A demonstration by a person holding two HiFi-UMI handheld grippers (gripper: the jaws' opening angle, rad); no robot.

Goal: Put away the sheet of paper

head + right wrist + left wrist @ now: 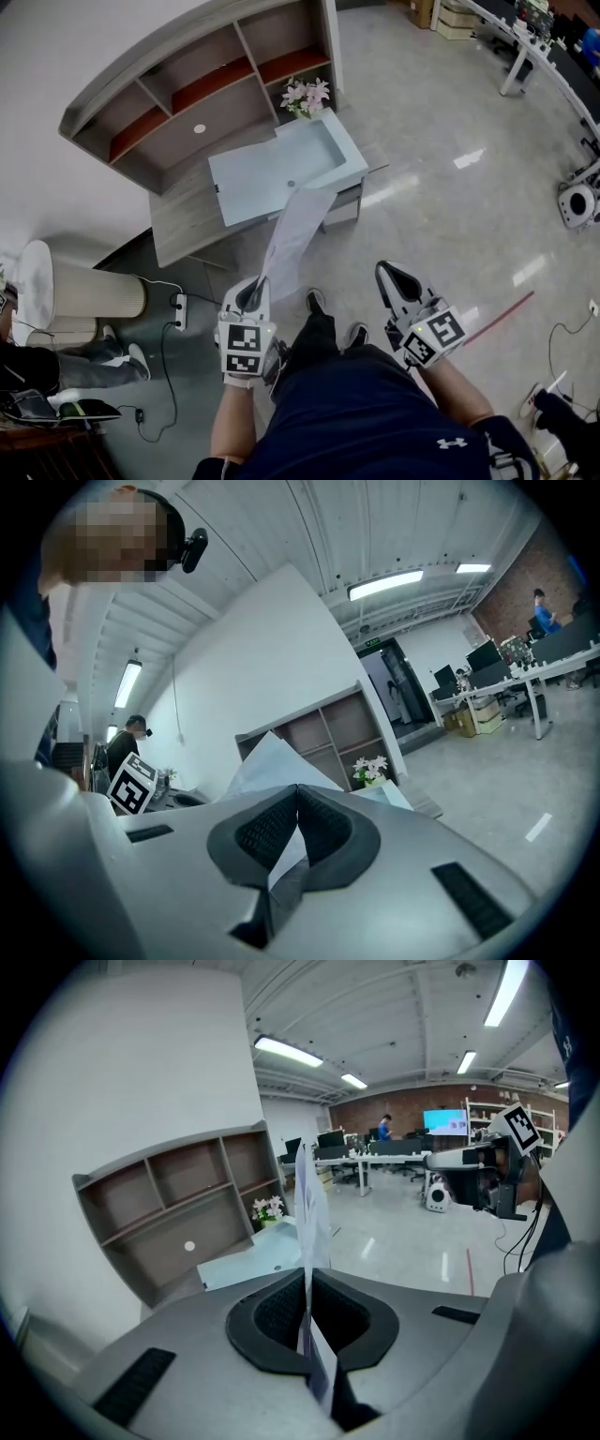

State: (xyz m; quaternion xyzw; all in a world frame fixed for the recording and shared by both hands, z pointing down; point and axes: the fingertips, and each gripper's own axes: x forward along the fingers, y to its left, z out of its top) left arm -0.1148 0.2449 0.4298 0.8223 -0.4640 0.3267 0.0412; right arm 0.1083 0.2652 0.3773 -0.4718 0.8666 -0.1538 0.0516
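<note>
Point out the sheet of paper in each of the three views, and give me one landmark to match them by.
Head view: the sheet of paper is at centre, running up from the left gripper.
Left gripper view: edge-on at centre, pinched between the jaws.
Right gripper view: left of centre, behind the jaws.
Shared landmark: the pink flowers beside the shelf unit.

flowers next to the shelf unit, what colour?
Pale pink and white flowers; the head view shows them best.

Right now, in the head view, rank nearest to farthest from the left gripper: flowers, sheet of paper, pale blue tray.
1. sheet of paper, clamped in left gripper.
2. pale blue tray, ahead.
3. flowers, behind tray.
</note>
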